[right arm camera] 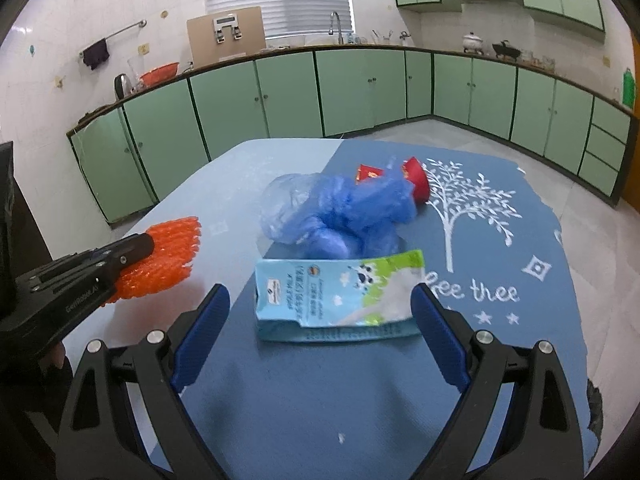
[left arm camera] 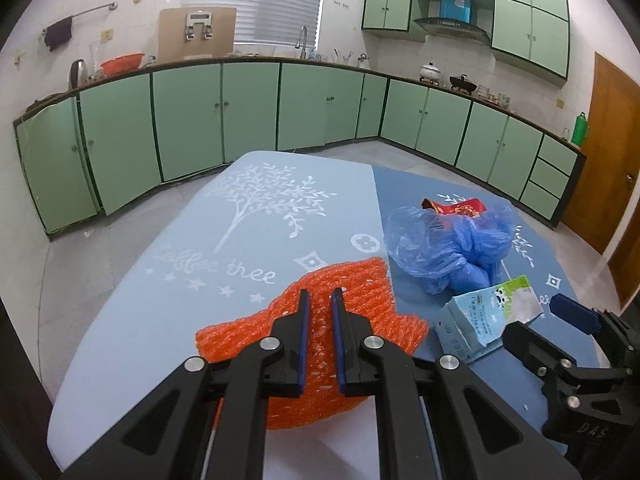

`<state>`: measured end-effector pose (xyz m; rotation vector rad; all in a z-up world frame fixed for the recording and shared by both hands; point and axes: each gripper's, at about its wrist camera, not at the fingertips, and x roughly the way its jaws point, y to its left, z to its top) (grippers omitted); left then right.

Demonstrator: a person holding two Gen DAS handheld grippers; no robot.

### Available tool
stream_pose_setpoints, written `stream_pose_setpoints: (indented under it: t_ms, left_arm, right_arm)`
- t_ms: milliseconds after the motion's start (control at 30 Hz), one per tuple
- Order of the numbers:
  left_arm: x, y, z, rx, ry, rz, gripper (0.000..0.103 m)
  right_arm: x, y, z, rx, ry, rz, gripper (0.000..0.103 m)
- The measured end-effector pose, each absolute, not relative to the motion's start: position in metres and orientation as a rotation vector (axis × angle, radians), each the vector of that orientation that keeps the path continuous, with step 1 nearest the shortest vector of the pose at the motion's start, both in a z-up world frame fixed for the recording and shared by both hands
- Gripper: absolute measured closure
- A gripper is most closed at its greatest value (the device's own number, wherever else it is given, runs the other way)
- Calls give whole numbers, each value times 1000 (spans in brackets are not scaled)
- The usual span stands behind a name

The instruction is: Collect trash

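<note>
Holding my left gripper (left arm camera: 320,300) low over the table (left arm camera: 160,320), I have its two fingers (left arm camera: 302,320) drawn in close around a fold of the orange foam net (left arm camera: 360,280), which bunches up between the blue pads and spreads flat on the light-blue cloth on either side; from the right wrist view the same gripper (right arm camera: 136,246) comes in from the left edge, lying nearly level with the net (right arm camera: 176,240) sticking out past its tip. My right gripper (right arm camera: 320,308) hovers wide open, fingers (right arm camera: 204,328) spread to either side of the milk carton (right arm camera: 336,292), which lies flattened on its side on the dark-blue cloth, not touched by either pad. Just behind the carton sits the crumpled blue plastic bag (right arm camera: 340,208), and behind that, partly hidden by it, a red wrapper (right arm camera: 416,176). In the left view the carton (left arm camera: 484,316) lies to the right of the net, the bag (left arm camera: 448,248) beyond it and the wrapper (left arm camera: 456,206) at the far side, while my right gripper (left arm camera: 576,320) reaches in at the lower right. Green cabinets (left arm camera: 248,108) line the walls past the table, with a sink tap (left arm camera: 303,40) under the window blind (left arm camera: 256,0) and pots (left arm camera: 432,72) on the counter.
</note>
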<state>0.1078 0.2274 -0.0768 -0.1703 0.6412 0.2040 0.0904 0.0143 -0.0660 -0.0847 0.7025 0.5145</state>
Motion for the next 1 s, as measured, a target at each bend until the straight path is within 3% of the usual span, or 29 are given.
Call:
stream_pose_setpoints:
  t_ms: [467, 1000]
  left_arm:
    - [112, 235, -83, -205, 652, 198, 93]
    - [115, 210, -82, -189, 662, 146, 92]
  right_arm:
    - [102, 27, -88, -185, 783, 455, 14]
    - [101, -70, -86, -164, 810, 229, 14]
